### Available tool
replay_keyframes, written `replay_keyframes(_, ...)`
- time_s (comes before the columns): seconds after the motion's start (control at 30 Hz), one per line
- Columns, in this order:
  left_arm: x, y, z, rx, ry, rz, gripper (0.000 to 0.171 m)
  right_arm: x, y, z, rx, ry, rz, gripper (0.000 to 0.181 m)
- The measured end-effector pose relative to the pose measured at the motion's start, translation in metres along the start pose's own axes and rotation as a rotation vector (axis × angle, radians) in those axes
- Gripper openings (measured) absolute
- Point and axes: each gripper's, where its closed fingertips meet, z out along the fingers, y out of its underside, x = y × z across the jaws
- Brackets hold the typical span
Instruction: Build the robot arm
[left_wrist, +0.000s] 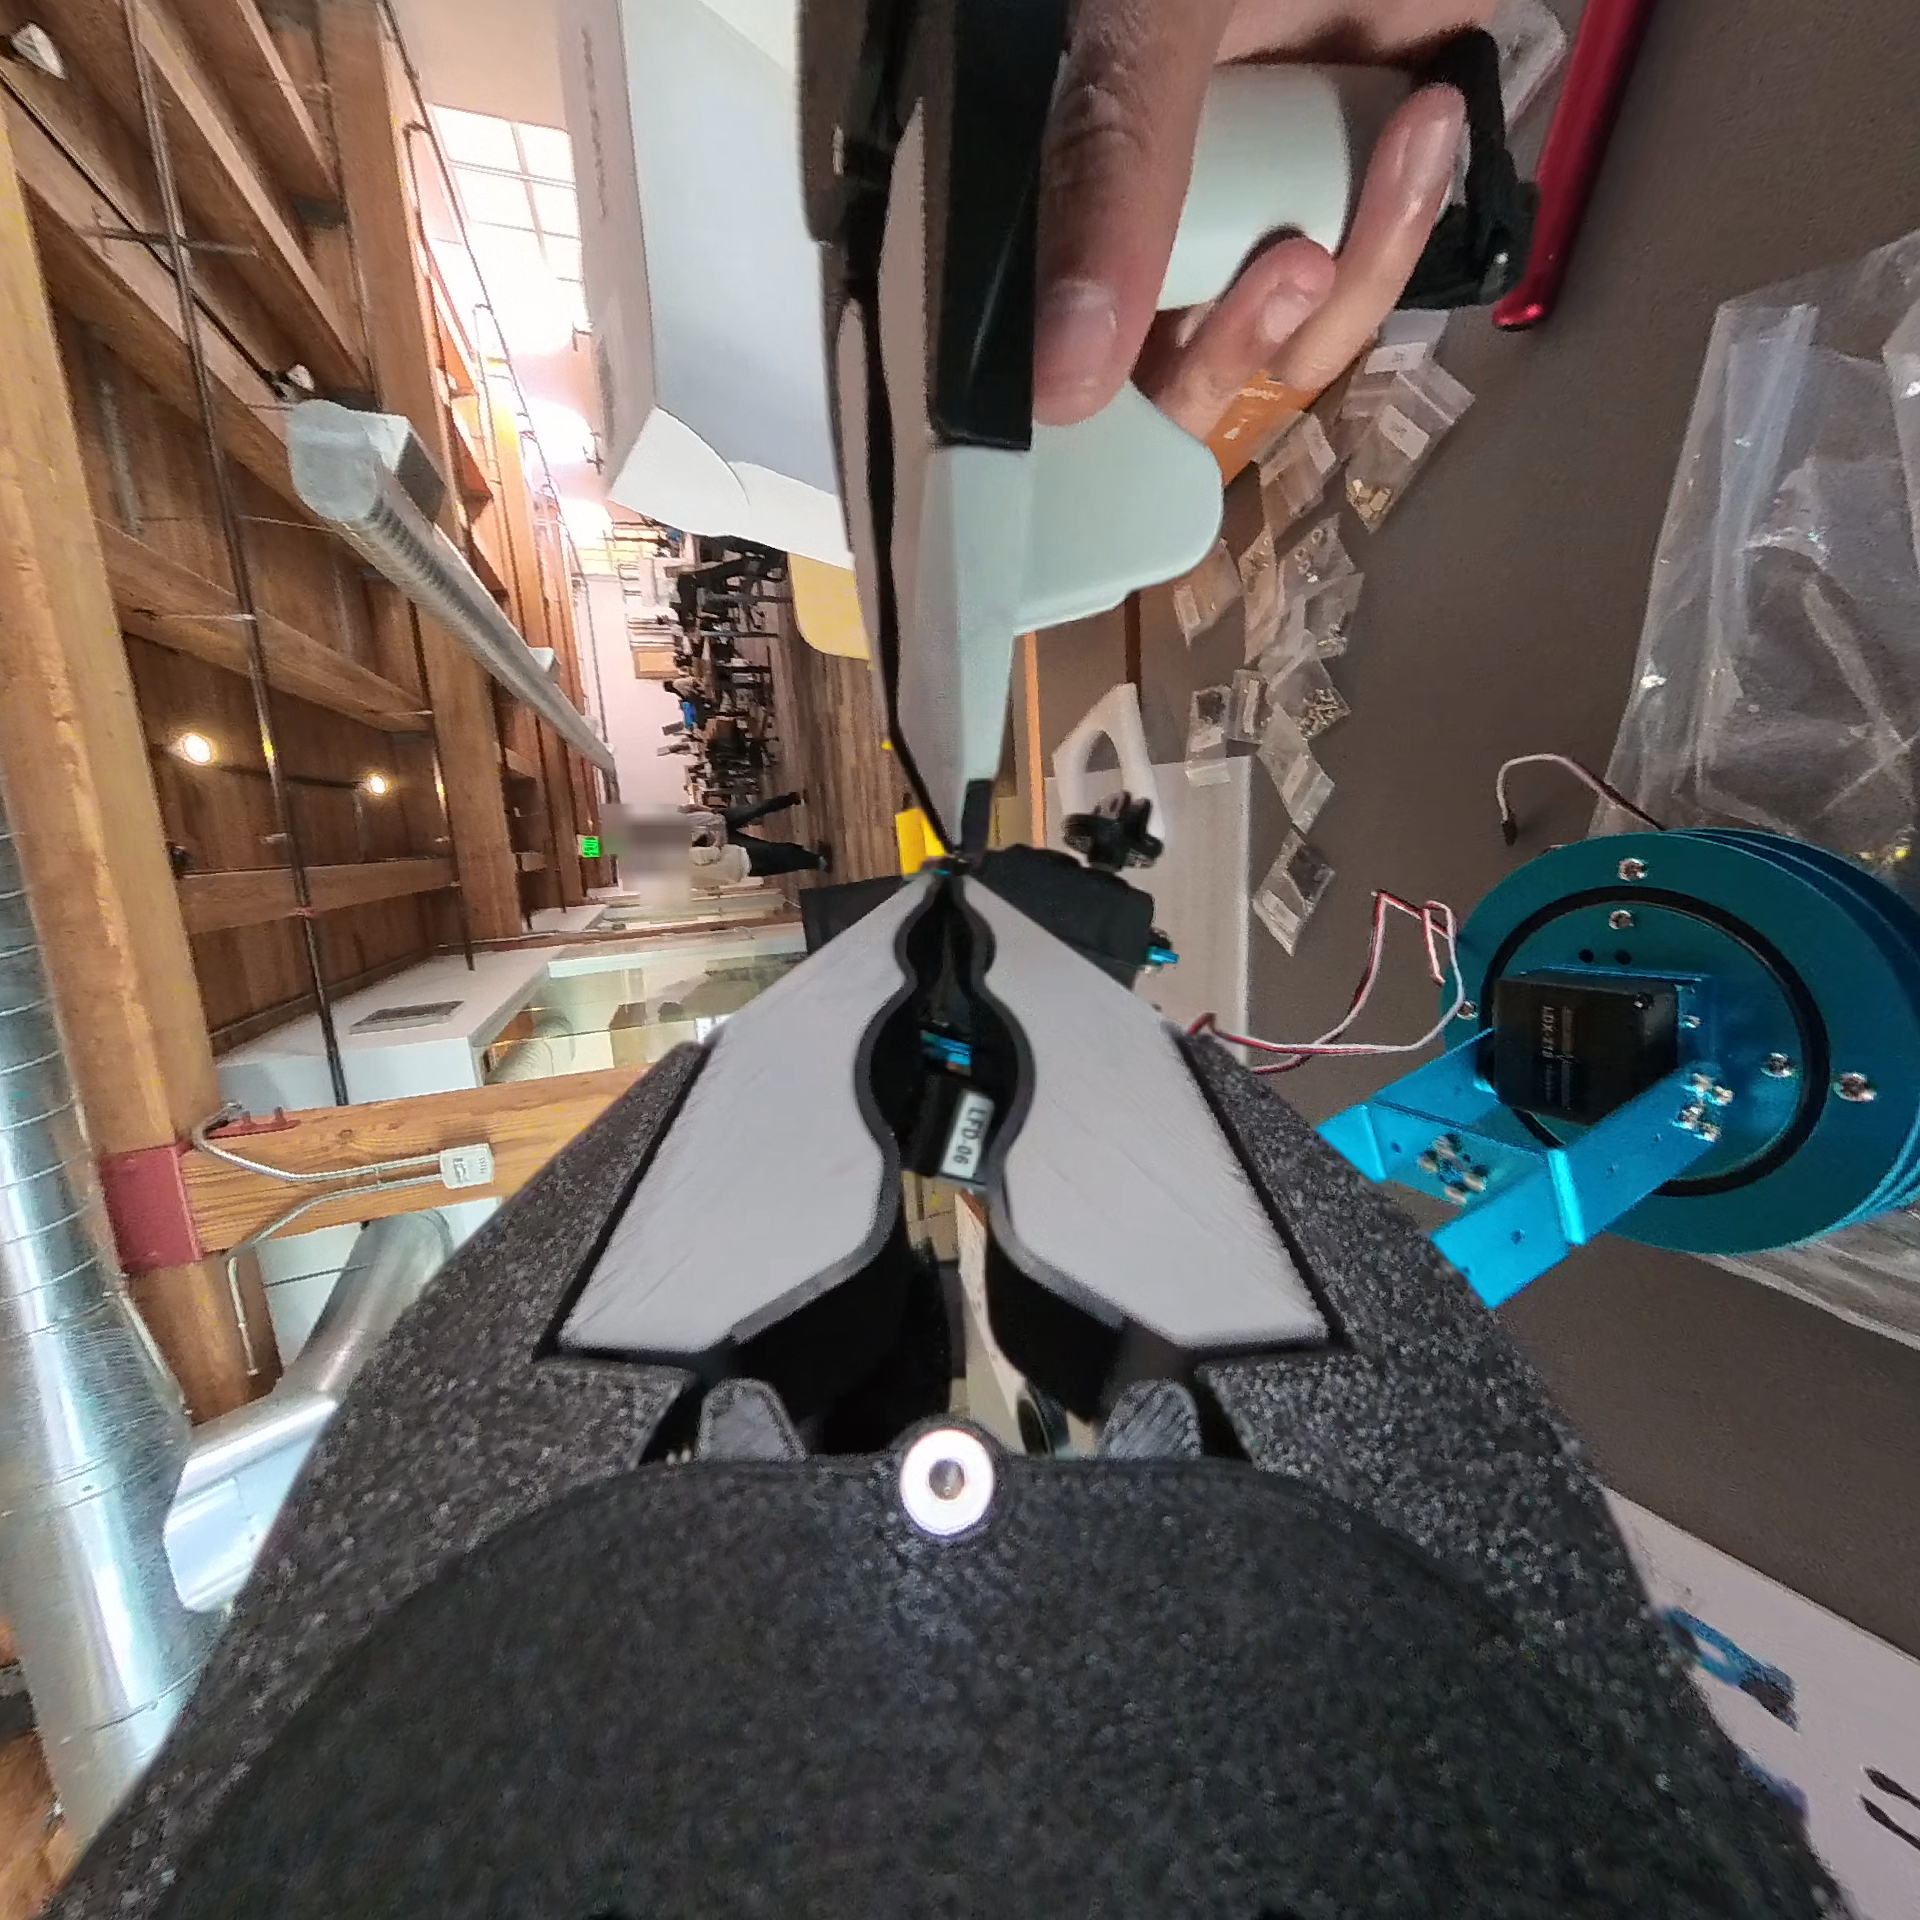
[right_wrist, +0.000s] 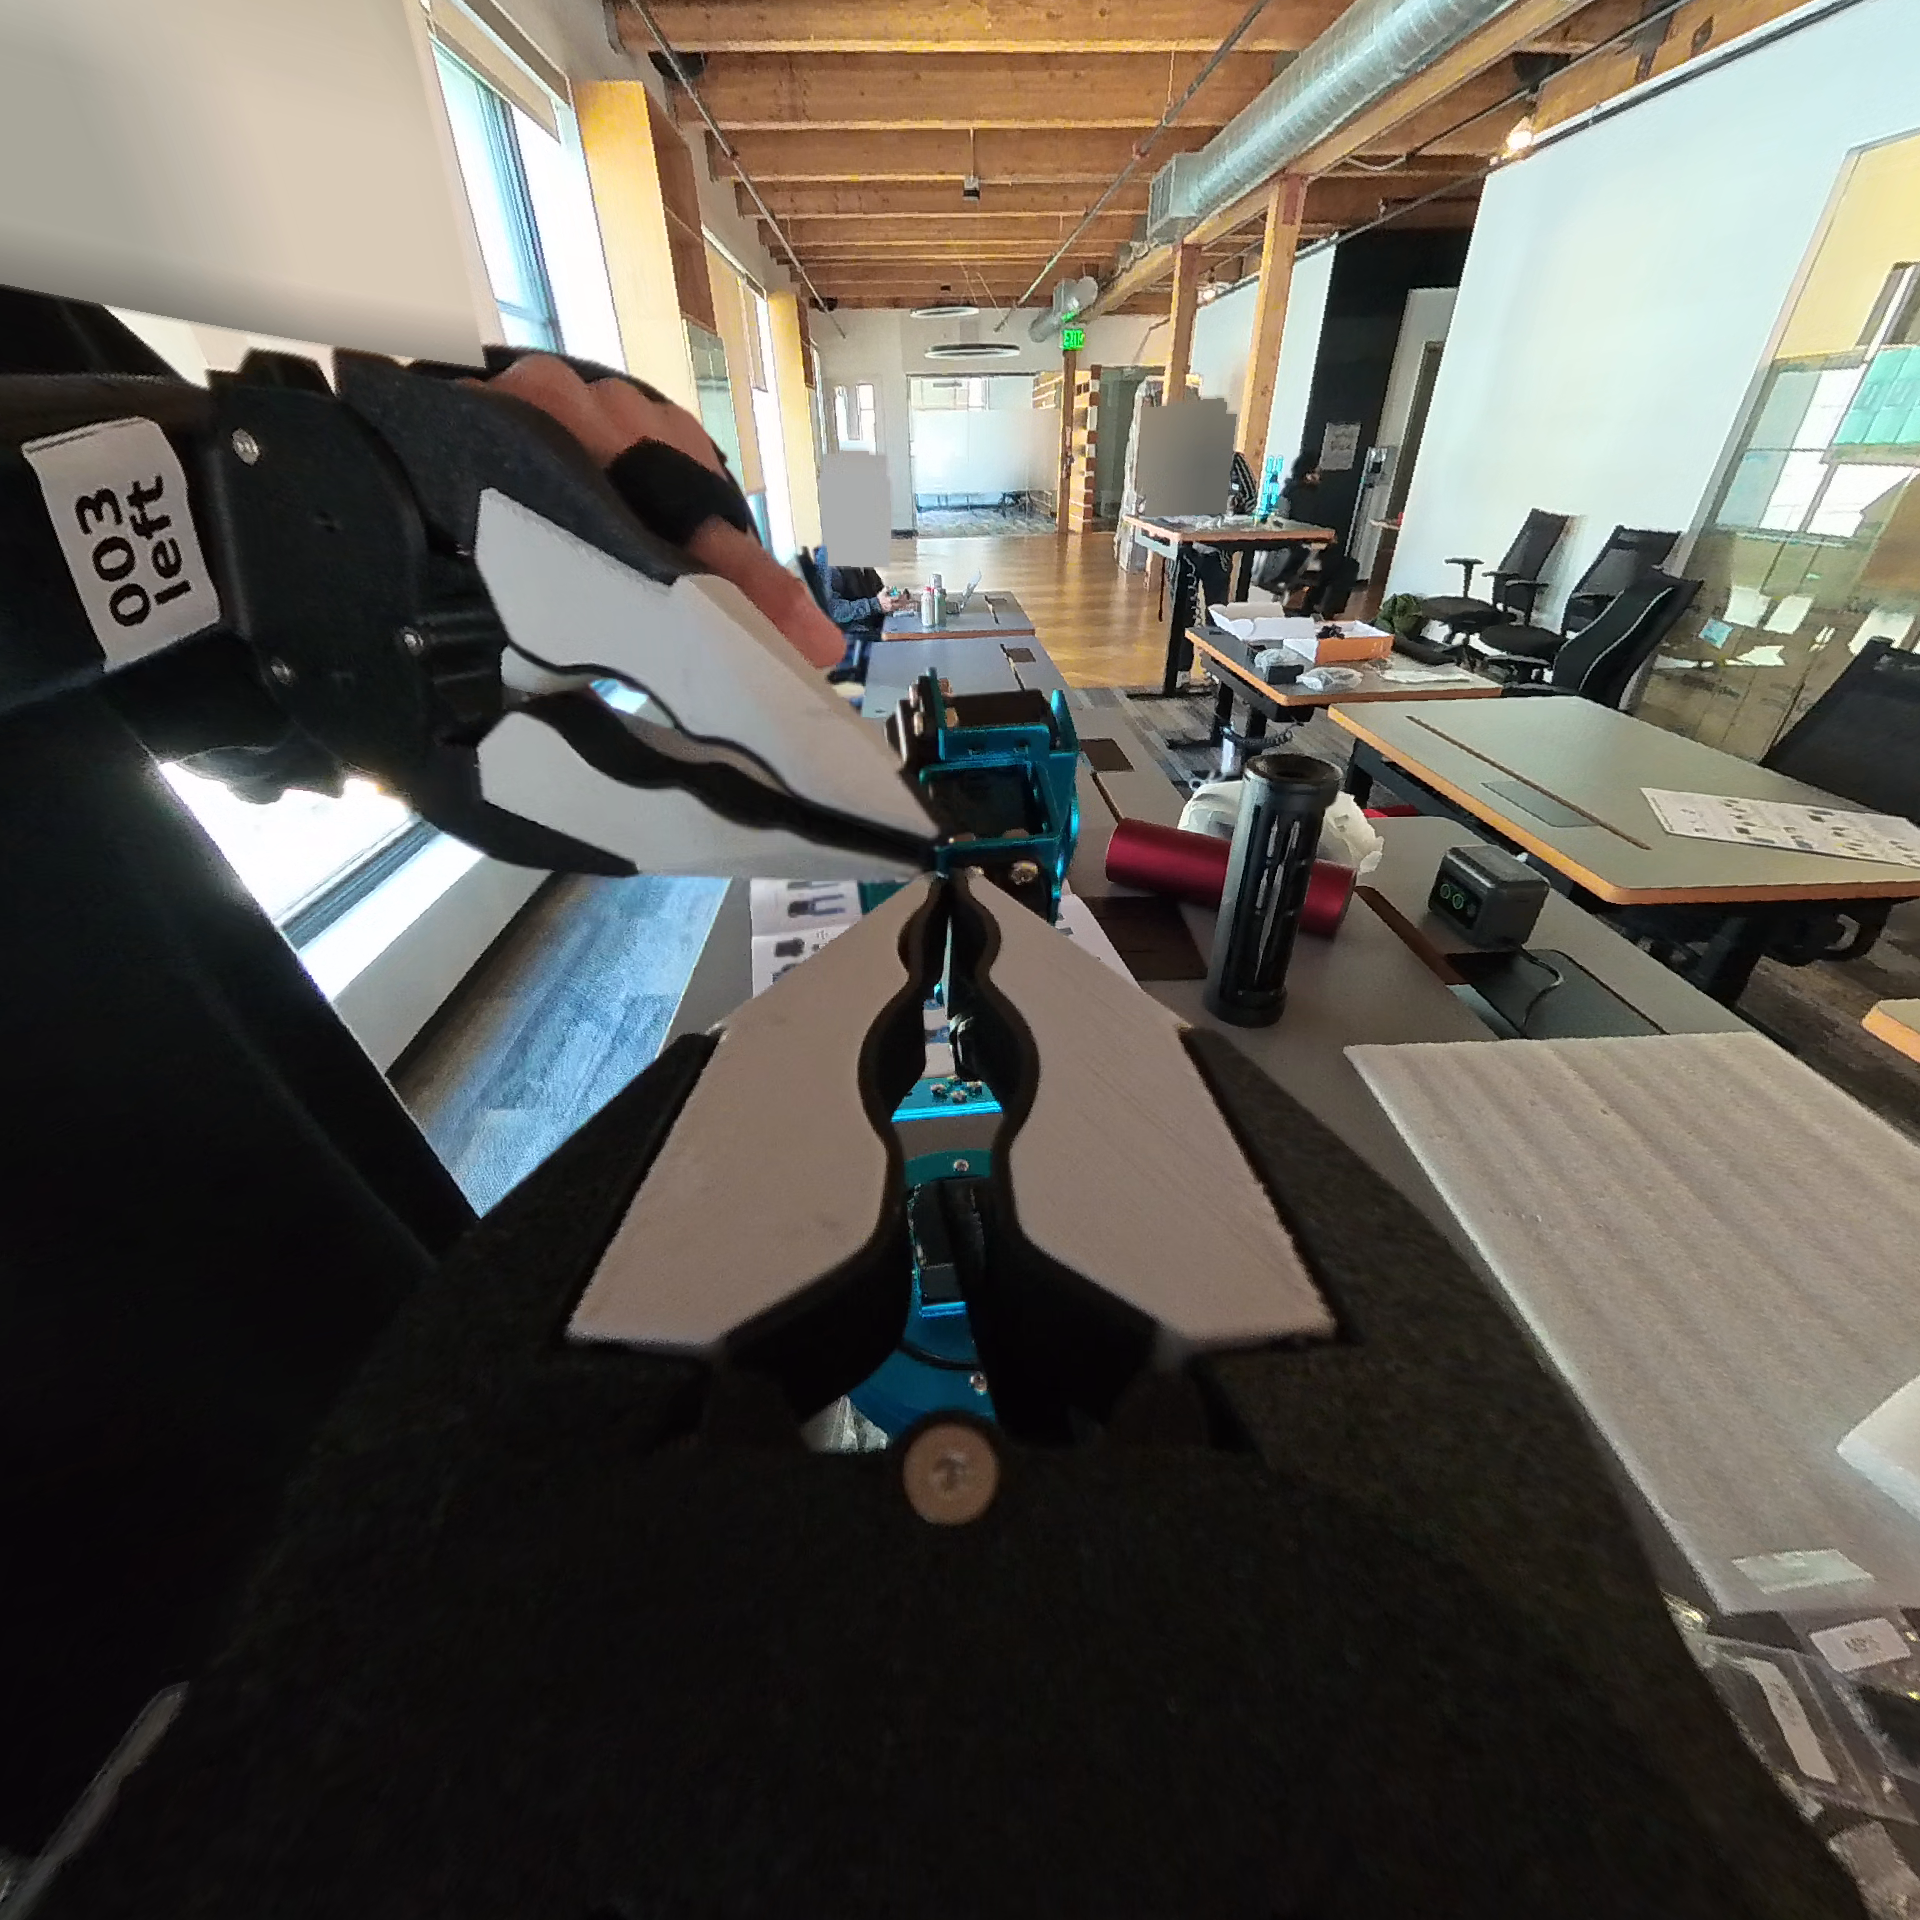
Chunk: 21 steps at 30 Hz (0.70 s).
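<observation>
My left gripper (left_wrist: 943, 878) is shut, and its tips pinch the edge of a blue metal servo bracket (right_wrist: 997, 758) that carries a black servo. It enters the right wrist view from the left (right_wrist: 930, 854), held by a hand. My right gripper (right_wrist: 951, 883) is shut on a thin plate of the same bracket, tip to tip with the left one. A hand holds it at the top of the left wrist view (left_wrist: 971, 821). A blue round base (left_wrist: 1662, 1039) with its own bracket and servo stands on the grey table (left_wrist: 1455, 727), to the right.
Several small bags of screws (left_wrist: 1299, 582) and a large plastic bag (left_wrist: 1787, 540) lie on the table. A red cylinder (right_wrist: 1174, 862), a black upright tube (right_wrist: 1262, 883), a small black device (right_wrist: 1486, 894) and a white foam sheet (right_wrist: 1662, 1247) are at the right. Desks and chairs stand beyond. Left and right tips are no more than a few centimetres apart. Both grippers' tips are roughly 20 centimeters from the blue round base (left_wrist: 1662, 1039).
</observation>
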Motion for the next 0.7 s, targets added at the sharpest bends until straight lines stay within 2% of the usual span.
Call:
replay_keyframes(0.07, -0.005, -0.003, -0.003, 0.023, -0.02, -0.008, 0.0, 0.002, -0.002, -0.004, 0.03, -0.004, 0.018, 0.0)
replay_keyframes(0.17, -0.018, 0.002, -0.008, 0.046, -0.004, -0.111, 0.025, 0.01, -0.007, -0.016, 0.112, 0.008, 0.075, 0.0)
replay_keyframes(0.2, -0.024, 0.007, -0.009, 0.058, 0.011, -0.184, 0.031, 0.013, -0.006, -0.02, 0.132, 0.016, 0.097, 0.008)
replay_keyframes(0.3, -0.033, 0.028, -0.012, 0.152, 0.155, -0.545, 0.052, 0.02, 0.014, -0.02, 0.113, 0.06, 0.115, 0.042)
replay_keyframes(0.4, 0.007, 0.057, -0.007, 0.172, 0.466, -0.942, 0.099, 0.015, 0.035, -0.001, 0.093, 0.069, 0.059, 0.057)
replay_keyframes(0.47, 0.033, 0.062, -0.008, 0.251, 0.569, -1.113, 0.096, 0.014, 0.037, 0.009, 0.145, 0.089, 0.009, 0.058)
replay_keyframes(0.57, 0.078, 0.068, 0.004, 0.257, 0.606, -1.181, 0.087, 0.011, 0.036, 0.019, 0.201, 0.063, 0.038, 0.047)
replay_keyframes(0.63, 0.08, 0.069, 0.01, 0.31, 0.496, -1.198, 0.081, 0.007, 0.026, 0.021, 0.259, 0.029, 0.056, 0.033)
replay_keyframes(0.67, 0.079, 0.071, 0.012, 0.315, 0.454, -1.192, 0.073, 0.008, 0.022, 0.02, 0.278, 0.025, 0.064, 0.024)
replay_keyframes(0.7, 0.079, 0.075, 0.014, 0.308, 0.423, -1.169, 0.062, 0.007, 0.02, 0.02, 0.274, 0.005, 0.058, 0.023)
